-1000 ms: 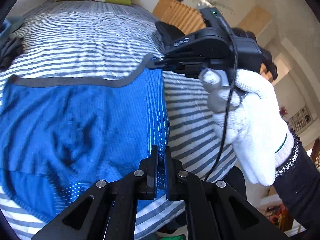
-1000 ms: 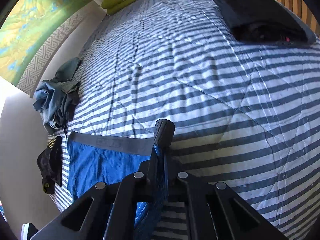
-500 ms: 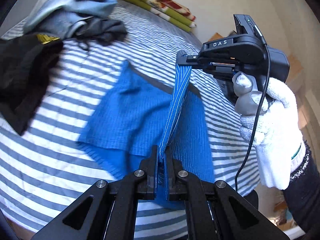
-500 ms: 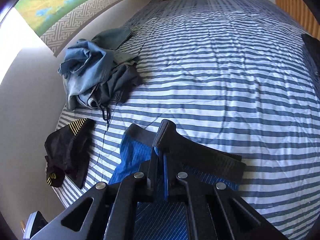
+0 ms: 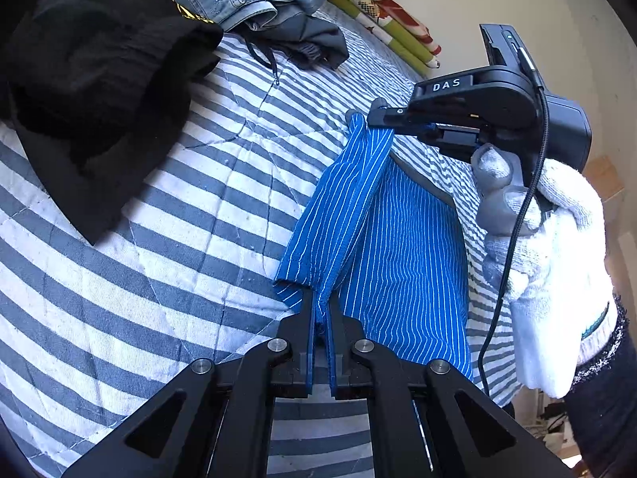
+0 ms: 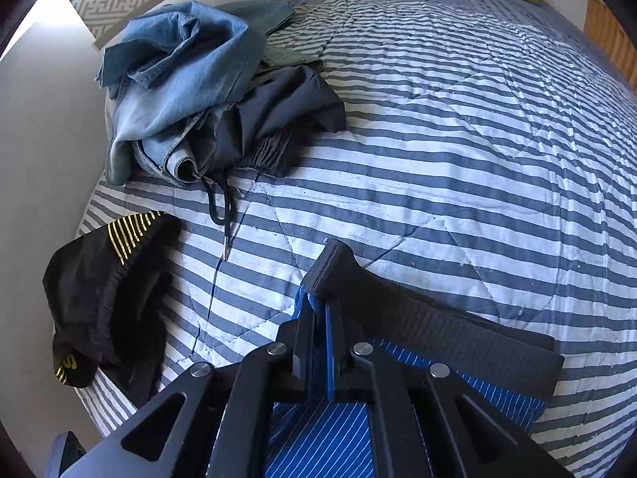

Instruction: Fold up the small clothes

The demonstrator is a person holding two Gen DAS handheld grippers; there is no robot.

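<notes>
both claws carried the blue shorts' [image 5: 398, 247] side flap across since before. left claw [image 5: 322, 314] pinches the hem, right claw [image 5: 378, 117] pinches the waistband, keeping the fold edge taut above the bed [image 5: 179, 239].

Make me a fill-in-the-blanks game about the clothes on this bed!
1. Both grippers pinch the ____ striped shorts.
2. The bedspread has grey and ____ stripes.
3. The hand holding the right gripper wears a white ____.
4. The left gripper is ____ on the shorts.

Missing words: blue; white; glove; shut
</notes>
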